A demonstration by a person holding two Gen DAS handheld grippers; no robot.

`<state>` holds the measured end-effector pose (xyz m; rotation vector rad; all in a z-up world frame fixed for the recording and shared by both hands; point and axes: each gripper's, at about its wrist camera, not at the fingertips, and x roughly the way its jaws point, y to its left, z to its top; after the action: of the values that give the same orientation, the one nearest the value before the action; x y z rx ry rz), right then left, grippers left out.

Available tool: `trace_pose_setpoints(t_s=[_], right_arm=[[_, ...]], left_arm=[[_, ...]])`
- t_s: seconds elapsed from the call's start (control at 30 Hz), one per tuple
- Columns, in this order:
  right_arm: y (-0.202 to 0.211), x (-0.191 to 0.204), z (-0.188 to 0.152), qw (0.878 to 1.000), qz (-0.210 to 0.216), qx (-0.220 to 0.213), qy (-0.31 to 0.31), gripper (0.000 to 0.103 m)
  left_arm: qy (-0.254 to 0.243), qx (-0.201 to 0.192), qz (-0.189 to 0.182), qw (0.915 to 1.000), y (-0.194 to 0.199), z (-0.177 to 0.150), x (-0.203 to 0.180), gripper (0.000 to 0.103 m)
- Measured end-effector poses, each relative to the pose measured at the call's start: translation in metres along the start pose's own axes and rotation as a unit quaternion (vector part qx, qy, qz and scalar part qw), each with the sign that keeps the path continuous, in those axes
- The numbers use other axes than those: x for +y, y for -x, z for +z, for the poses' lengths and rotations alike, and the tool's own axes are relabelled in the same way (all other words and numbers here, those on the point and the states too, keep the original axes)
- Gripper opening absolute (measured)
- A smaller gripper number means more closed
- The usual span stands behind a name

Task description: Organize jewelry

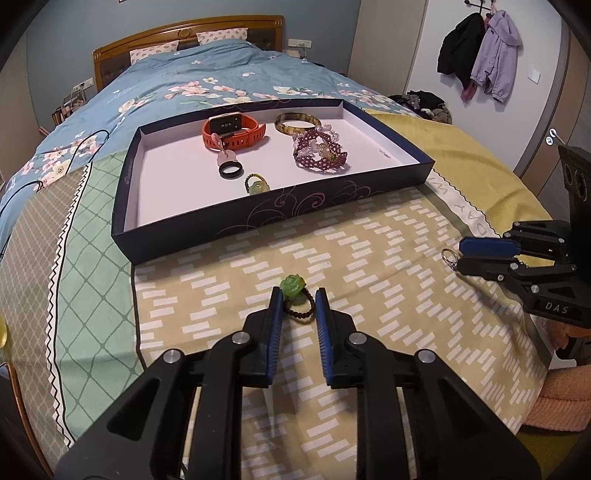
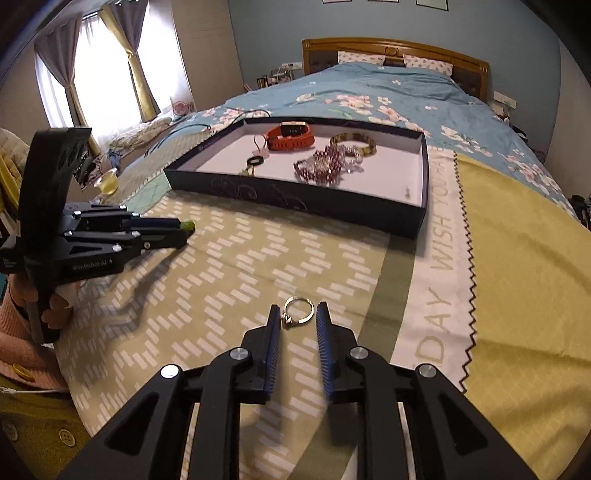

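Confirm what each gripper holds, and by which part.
Left gripper pinches the green flower ring by its beaded band, flower forward. Right gripper pinches the silver ring across its band, at the fingertips.

This is a bedroom in a home. A large bed with a wooden headboard and a blue flowered quilt fills the room. Two pillows lie at the far end. Jackets hang on the right wall, and curtains cover a bright window at the left.
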<state>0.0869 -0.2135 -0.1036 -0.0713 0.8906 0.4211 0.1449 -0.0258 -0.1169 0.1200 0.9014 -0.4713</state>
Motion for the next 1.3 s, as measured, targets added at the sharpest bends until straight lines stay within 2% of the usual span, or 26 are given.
trace_pose_setpoints(t_s=[0.4,0.57,0.87,0.93,1.3], right_arm=[[-0.013,0.012,0.008,0.999,-0.013,0.0,0.03,0.018],[-0.012,0.018,0.008,0.999,-0.005,0.003,0.052,0.017],[-0.008,0.018,0.001,0.999,-0.014,0.002,0.037,0.02],[-0.009,0.019,0.002,0.999,-0.015,-0.001,0.037,0.015],[-0.005,0.02,0.006,0.999,-0.015,-0.017,0.034,0.015]], left_arm=[[0.0,0.0,-0.001,1.0,0.0,0.0,0.0,0.018],[0.002,0.0,-0.003,1.0,0.0,0.0,0.001,0.018],[0.002,0.0,-0.006,1.0,-0.001,0.0,0.0,0.018],[0.0,0.0,-0.004,1.0,-0.001,0.0,-0.001,0.018],[0.006,-0.007,-0.005,0.9999,0.003,-0.001,-0.001,0.017]])
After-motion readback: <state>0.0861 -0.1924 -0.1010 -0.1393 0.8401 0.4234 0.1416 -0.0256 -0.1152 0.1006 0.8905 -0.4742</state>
